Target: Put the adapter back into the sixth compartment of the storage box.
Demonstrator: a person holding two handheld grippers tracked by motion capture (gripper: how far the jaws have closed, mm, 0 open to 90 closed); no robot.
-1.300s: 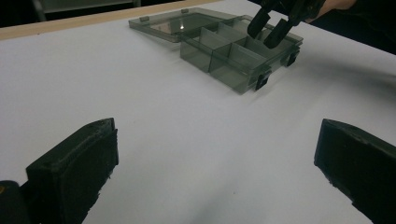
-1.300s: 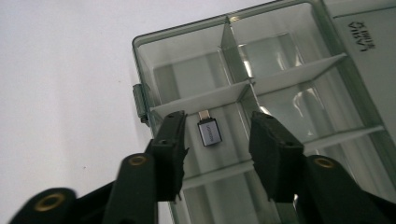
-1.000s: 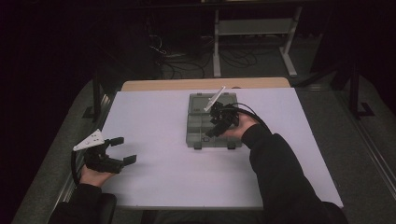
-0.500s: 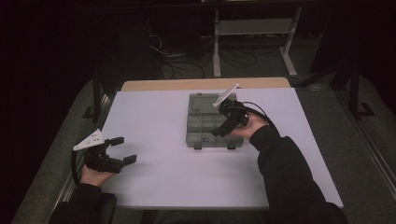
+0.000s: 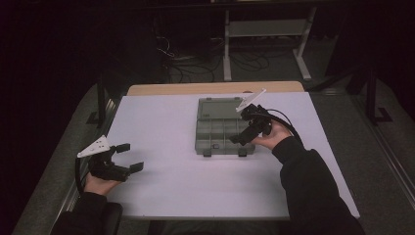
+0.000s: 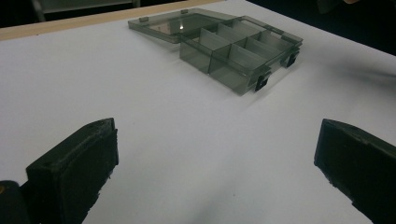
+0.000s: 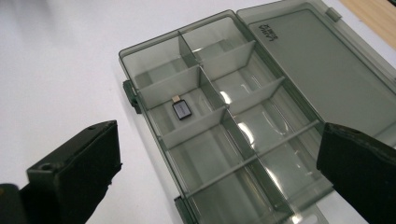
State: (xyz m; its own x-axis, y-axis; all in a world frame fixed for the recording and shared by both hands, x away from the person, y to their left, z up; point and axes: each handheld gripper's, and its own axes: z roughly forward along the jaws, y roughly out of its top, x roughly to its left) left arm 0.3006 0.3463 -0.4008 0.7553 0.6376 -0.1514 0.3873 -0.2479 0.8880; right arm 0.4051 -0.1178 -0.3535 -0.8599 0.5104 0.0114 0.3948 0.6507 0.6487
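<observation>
Since before, my right gripper [image 5: 238,138] has drawn back off the compartment box [image 5: 221,128], jaws just opened wide, empty; left gripper [image 5: 130,156] jaws wide too.

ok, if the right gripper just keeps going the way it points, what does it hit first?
Most likely the compartment box: the right gripper, open and empty, points down into its divided tray, near the cell holding the small dark adapter. Which divider or floor it meets first is unclear.

Open run of bare surface [image 5: 161,122] from left edge to centre; box [image 5: 220,132] with flat-lying lid [image 5: 218,105] blocking centre toward far edge; near edge unobstructed.
</observation>
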